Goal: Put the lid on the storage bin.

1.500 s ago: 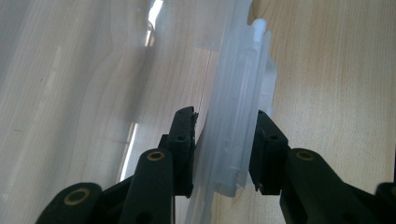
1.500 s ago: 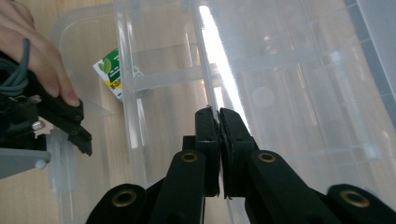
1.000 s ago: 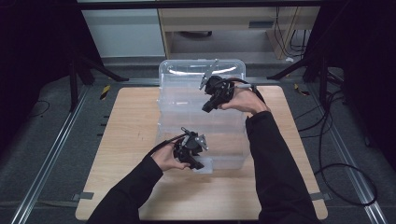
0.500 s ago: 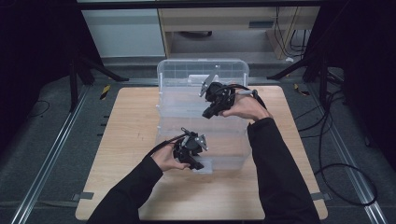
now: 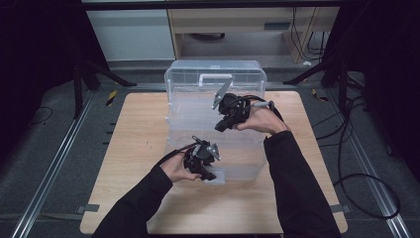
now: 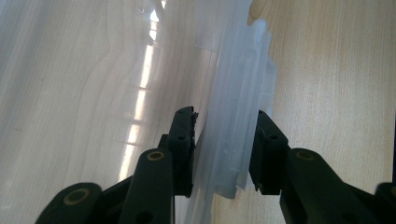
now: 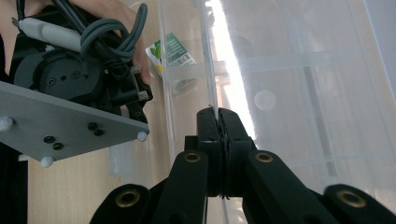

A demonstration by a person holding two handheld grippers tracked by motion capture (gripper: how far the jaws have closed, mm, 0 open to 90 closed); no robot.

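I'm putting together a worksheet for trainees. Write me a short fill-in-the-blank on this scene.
1. The clear plastic box stands on a ____ table.
2. The left gripper has its jaws on either side of the box's near ____.
3. The right gripper is ____ on a thin clear wall of the box.
4. The box's handle is on its ____ side.

Missing words: wooden; latch; shut; far

Obstacle: clear bin point(image 5: 214, 119) is occupying the surface point(image 5: 133, 144) centre.
Free room: bare wood is lying open left of it.
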